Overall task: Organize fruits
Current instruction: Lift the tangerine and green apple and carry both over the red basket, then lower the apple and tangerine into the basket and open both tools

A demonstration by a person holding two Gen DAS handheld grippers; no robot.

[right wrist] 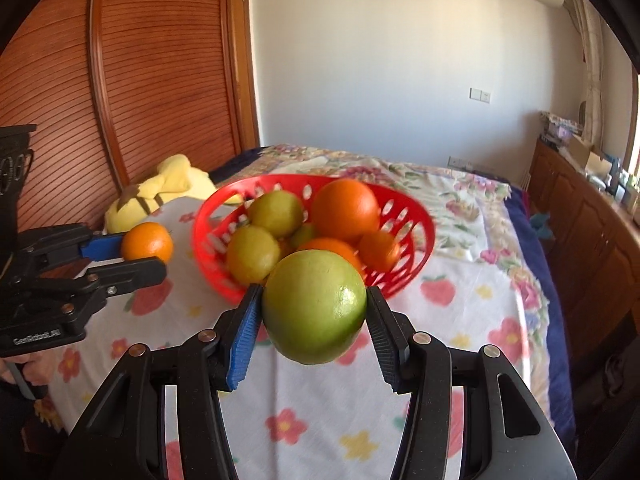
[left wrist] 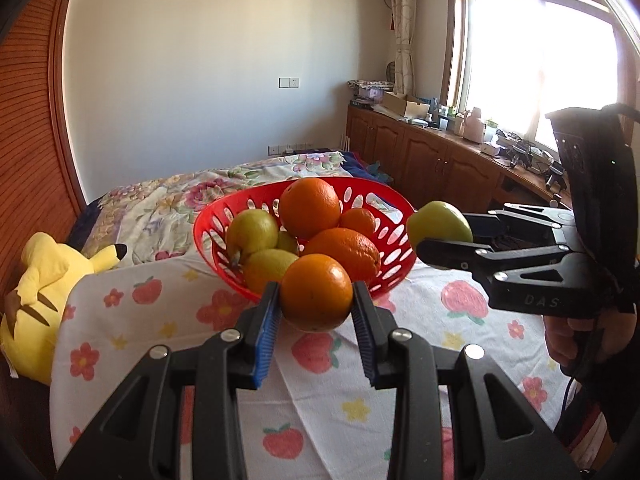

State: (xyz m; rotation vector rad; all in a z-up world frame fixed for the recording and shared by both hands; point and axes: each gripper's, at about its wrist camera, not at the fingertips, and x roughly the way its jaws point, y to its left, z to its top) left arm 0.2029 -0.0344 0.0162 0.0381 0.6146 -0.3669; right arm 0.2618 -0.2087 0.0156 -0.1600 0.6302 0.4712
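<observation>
Blue-padded jaws of the left gripper point(left wrist: 316, 304) clench an orange point(left wrist: 316, 292), held clear above the flowered cloth point(left wrist: 320, 392). Beside it, the right gripper point(right wrist: 314, 312) grasps a green fruit point(right wrist: 314, 306) the same way. Just beyond both sits the red basket point(left wrist: 208, 236), already heaped with oranges and green fruit. This looks like the carrying step; next, each piece likely needs a free spot in the basket before the jaws release.
</observation>
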